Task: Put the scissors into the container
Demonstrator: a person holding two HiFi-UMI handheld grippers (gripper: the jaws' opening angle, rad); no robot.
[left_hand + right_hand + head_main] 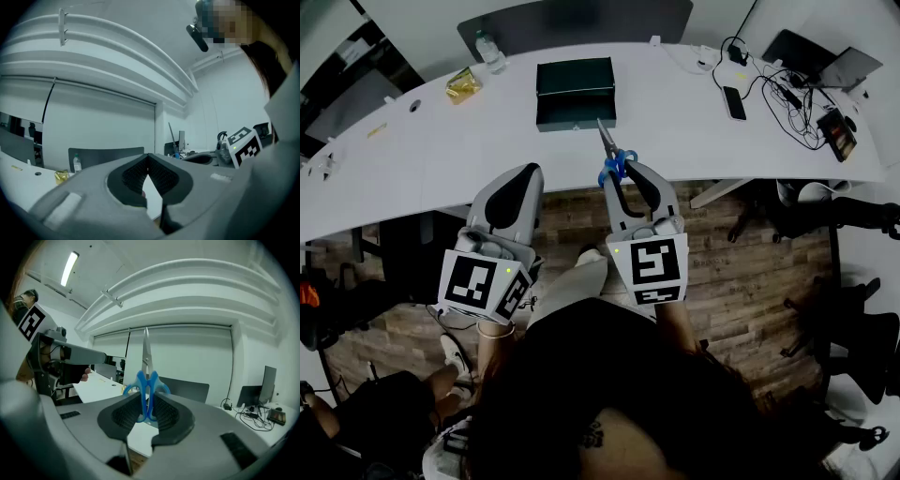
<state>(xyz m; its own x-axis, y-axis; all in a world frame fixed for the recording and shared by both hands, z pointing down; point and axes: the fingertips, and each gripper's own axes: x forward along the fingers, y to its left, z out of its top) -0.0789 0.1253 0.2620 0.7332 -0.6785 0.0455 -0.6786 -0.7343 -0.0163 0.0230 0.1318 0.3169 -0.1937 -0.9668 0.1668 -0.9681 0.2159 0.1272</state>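
The right gripper (146, 405), jaws clamped on the blue handles of the scissors (610, 153), holds the blades pointing toward the dark container (575, 116) and should centre them above it before releasing, while the left gripper (148, 162), shut and empty, hangs aside.
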